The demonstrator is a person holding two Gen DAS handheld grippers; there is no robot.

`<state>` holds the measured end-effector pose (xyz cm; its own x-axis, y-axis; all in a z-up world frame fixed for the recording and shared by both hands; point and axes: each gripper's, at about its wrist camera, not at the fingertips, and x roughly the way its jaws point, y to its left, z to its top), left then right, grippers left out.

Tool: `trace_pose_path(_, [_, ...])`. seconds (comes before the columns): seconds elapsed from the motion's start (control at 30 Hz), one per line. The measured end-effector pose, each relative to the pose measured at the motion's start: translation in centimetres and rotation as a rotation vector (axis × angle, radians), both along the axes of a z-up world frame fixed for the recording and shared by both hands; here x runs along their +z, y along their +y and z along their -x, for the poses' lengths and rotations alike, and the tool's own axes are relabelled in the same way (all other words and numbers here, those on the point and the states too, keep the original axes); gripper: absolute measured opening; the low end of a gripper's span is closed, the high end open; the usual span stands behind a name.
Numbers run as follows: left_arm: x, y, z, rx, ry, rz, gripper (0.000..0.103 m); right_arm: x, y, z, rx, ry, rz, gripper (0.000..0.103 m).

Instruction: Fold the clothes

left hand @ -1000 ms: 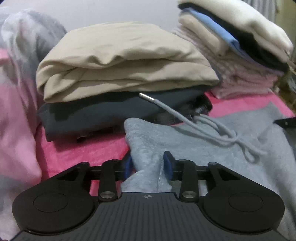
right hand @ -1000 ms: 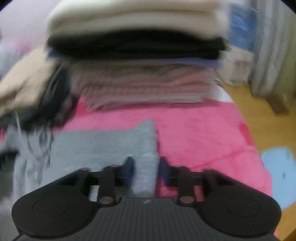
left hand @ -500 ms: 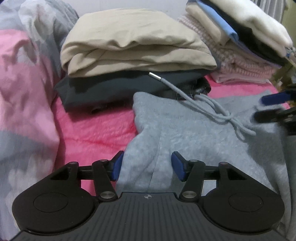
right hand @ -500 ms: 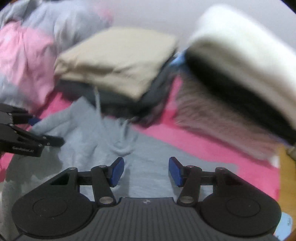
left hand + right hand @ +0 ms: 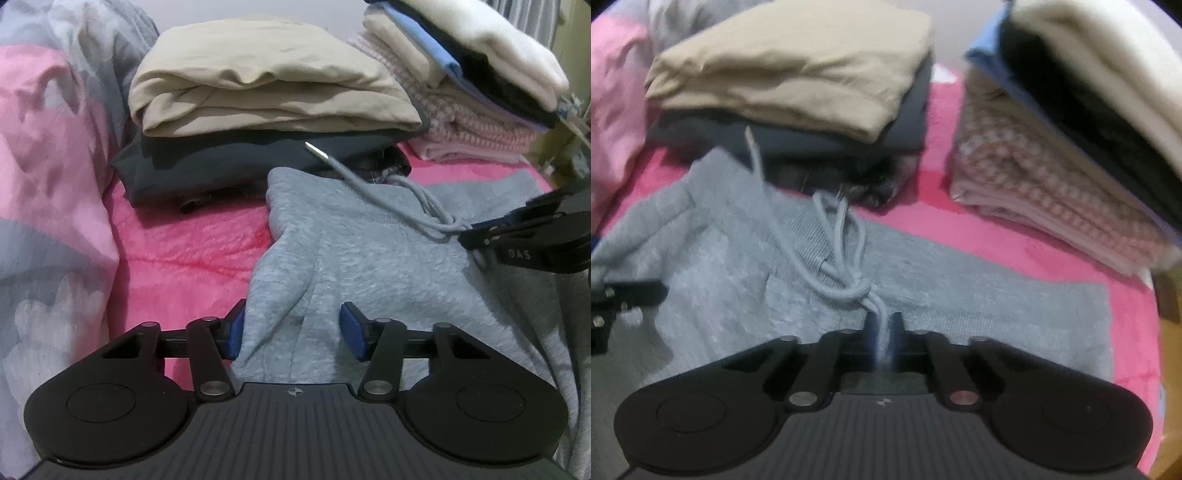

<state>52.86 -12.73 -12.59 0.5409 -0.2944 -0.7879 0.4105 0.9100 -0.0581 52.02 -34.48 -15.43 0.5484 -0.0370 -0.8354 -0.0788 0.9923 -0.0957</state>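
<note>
Where both jaws gripped grey sweatpants (image 5: 369,258) edges a second ago, the left hand-held gripper (image 5: 291,330) now stands apart, and the right hand-held gripper (image 5: 882,332) apparently pinches the drawstring (image 5: 846,266) (blurred), on the bed (image 5: 177,251).

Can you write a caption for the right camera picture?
Right hand-held gripper pinching the grey sweatpants' drawstring.
</note>
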Motion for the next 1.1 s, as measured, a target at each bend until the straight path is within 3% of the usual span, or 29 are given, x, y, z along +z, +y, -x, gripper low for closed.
trace_pose_path(0.23, [0.8, 0.7, -1.1, 0.016, -0.019, 0.055, 0.041, 1.8, -0.2, -0.4, -0.092, -0.103, 0.035, 0.004])
trace_pose_path(0.6, [-1.2, 0.3, -2.0, -0.005, 0.017, -0.026, 0.047, 3.4, -5.4, 1.0, -0.207, -0.076, -0.277, 0.006])
trace_pose_path(0.63, [-0.9, 0.4, -2.1, 0.000, 0.029, -0.021, 0.054, 3.5, -5.9, 1.2, -0.218, -0.073, -0.306, 0.012])
trace_pose_path(0.73, [0.1, 1.2, -2.1, 0.018, 0.053, 0.004, 0.057, 4.0, -7.3, 1.6, -0.250, -0.065, -0.395, 0.027])
trace_pose_path(0.8, [0.8, 1.7, -2.0, 0.029, 0.052, 0.013, 0.061, 5.3, -9.1, 4.6, -0.288, -0.081, -0.447, 0.037])
trace_pose_path(1.0, [4.2, 2.0, 0.5, 0.037, -0.021, 0.055, 0.062, 10.1, -14.8, 15.8, -0.418, -0.145, -0.600, 0.038])
trace_pose_path(1.1, [5.6, 0.6, 2.9, -0.052, -0.047, 0.071, 0.062, 9.2, -15.6, 19.9, -0.480, -0.040, -0.637, 0.038])
